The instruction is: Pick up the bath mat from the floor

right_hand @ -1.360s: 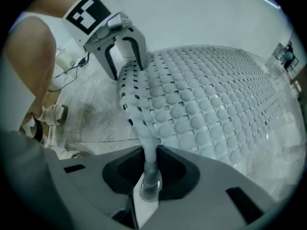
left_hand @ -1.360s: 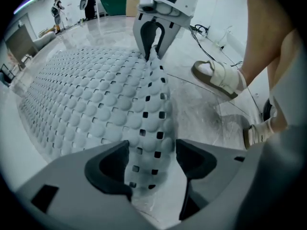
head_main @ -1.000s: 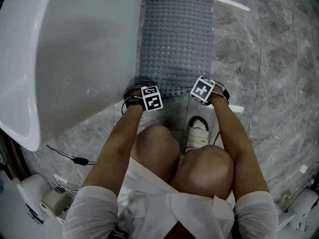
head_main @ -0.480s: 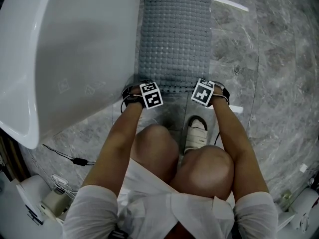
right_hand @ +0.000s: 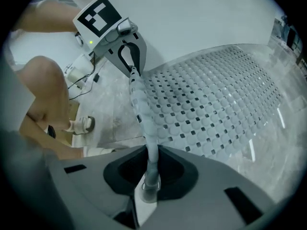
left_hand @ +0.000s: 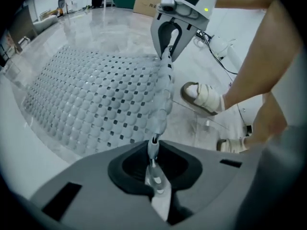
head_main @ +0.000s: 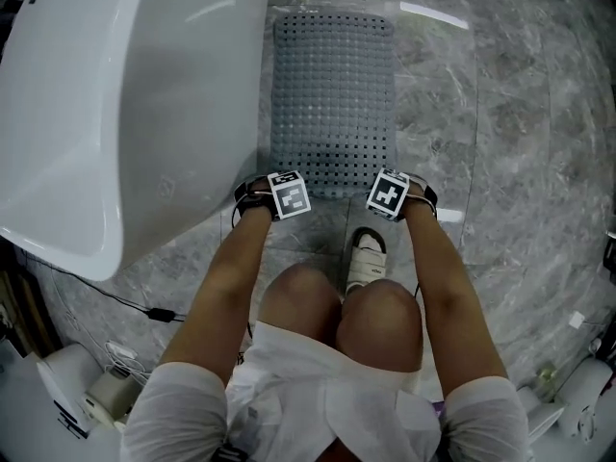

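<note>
The grey perforated bath mat (head_main: 332,99) lies on the marble floor beside the tub, long side running away from me. My left gripper (head_main: 279,191) grips its near left corner and my right gripper (head_main: 391,192) its near right corner. In the left gripper view the left gripper (left_hand: 153,145) has its jaws closing the last bit onto the mat's (left_hand: 96,95) thin edge, which rises off the floor towards the right gripper (left_hand: 168,56). In the right gripper view the right gripper (right_hand: 152,155) pinches the same edge of the mat (right_hand: 211,104); the left gripper (right_hand: 130,66) holds the far end.
A large white bathtub (head_main: 125,114) fills the left, its rim close to the mat's left side. A sandalled foot (head_main: 367,258) stands just behind the mat's near edge, between my arms. Cables (head_main: 144,311) and white items lie at lower left.
Both grippers stay at the mat's near edge. The head view has drawn back a little, so mat, tub and grippers sit slightly differently in the frame and the foot shows more.
</note>
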